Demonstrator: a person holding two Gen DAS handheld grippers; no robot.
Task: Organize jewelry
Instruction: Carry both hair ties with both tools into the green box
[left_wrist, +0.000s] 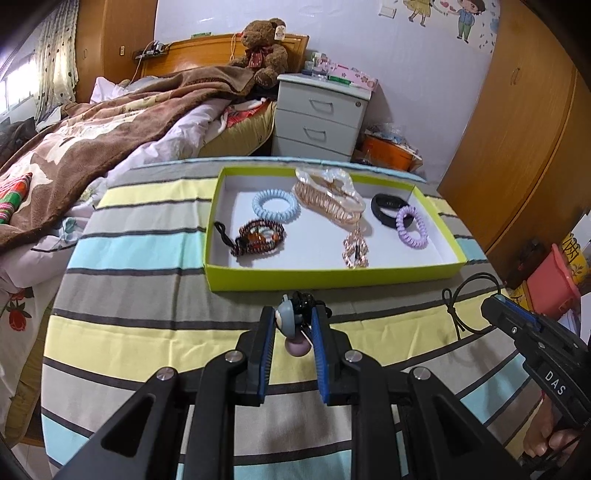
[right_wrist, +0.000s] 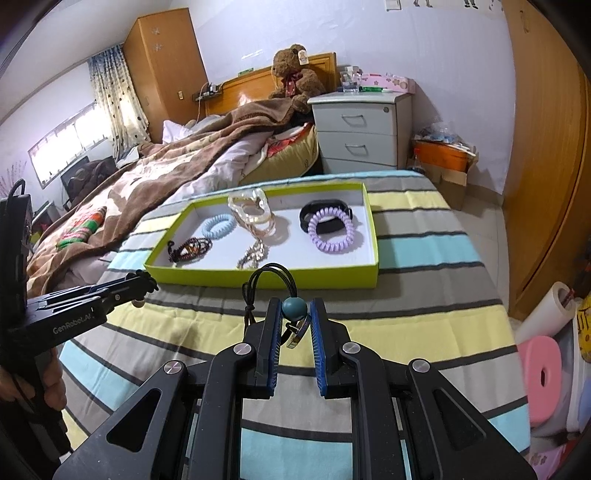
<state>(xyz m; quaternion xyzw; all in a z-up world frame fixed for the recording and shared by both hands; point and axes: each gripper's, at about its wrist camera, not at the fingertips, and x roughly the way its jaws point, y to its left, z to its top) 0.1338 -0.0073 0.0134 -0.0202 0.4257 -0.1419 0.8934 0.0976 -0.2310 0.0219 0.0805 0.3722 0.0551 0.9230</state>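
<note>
A small hair tie with a grey charm (left_wrist: 289, 320) is pinched by the left gripper (left_wrist: 293, 325). A teal bead (right_wrist: 294, 308) on a black cord (right_wrist: 267, 282) is pinched by the right gripper (right_wrist: 293, 317). Beyond both, a green tray (left_wrist: 332, 275) of jewelry is set on the striped cloth (left_wrist: 147, 325).

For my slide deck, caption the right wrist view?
Right gripper clamps a teal bead on black cord before the green tray.
</note>
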